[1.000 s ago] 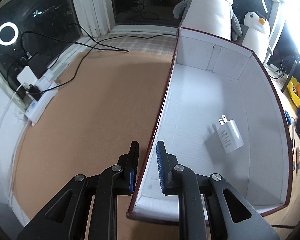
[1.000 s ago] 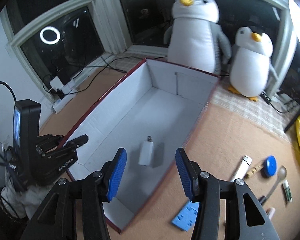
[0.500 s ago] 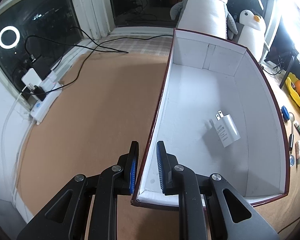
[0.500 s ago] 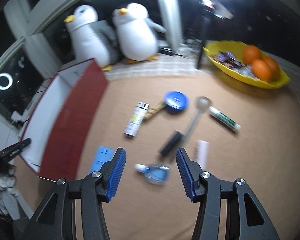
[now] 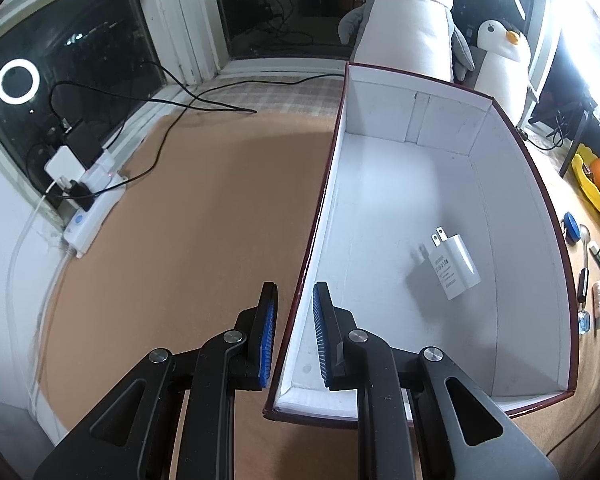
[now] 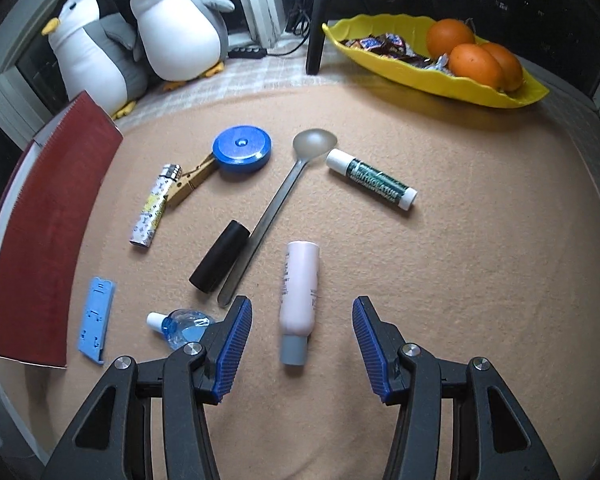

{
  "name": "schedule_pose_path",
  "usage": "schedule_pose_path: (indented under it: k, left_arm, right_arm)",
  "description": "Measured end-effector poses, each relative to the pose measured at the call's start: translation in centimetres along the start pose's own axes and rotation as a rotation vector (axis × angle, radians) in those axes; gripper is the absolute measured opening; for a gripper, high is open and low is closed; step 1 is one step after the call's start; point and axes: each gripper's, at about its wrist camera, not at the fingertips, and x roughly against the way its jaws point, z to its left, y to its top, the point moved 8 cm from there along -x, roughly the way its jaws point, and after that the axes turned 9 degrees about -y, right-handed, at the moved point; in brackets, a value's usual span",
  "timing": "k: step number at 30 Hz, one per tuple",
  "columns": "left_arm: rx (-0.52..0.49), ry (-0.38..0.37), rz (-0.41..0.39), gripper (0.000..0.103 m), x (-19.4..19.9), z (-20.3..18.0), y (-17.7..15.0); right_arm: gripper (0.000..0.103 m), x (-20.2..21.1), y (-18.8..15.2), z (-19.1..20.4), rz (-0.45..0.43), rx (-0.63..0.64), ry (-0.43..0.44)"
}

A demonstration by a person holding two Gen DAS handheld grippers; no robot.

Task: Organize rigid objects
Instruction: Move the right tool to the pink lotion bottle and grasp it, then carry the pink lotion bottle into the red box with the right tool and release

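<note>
Holding the box wall, the left tool is clamped on it. Only the charger lies inside. The right tool hangs apart over the pink bottle; many things wait beside the box.

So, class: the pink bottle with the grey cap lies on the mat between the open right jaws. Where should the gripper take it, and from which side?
Grip the pink bottle across its mid-body, coming straight down from above. It lies flat, lengthwise between the right gripper's fingers, so they would close on its long parallel sides. The grey cap is narrower and likely to slip.
</note>
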Motion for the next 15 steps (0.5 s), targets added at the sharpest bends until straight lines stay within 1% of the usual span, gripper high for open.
schedule_pose_path:
  k: [5,9,11,13,15]
  left_arm:
    - [0.008,0.002,-0.002,0.016,-0.1,0.4,0.3]
    - [0.01,-0.005,0.0,0.018,-0.3,0.4,0.6]
    - [0.009,-0.006,-0.001,0.017,-0.4,0.3,0.8]
    - [0.007,-0.01,-0.002,0.017,-0.5,0.2,0.9]
    - [0.006,-0.012,-0.002,0.017,-0.8,0.2,1.1]
  right_arm:
    - [0.04,-1.8,0.1,0.2,0.031,0.026,-0.025]
    - [0.034,-2.0,0.4,0.1,0.033,0.042,-0.046]
    - [0.023,-2.0,0.5,0.0,0.035,0.047,-0.06]
    - [0.018,-2.0,0.5,0.0,0.037,0.053,-0.072]
    - [0.018,-2.0,0.6,0.1,0.038,0.059,-0.077]
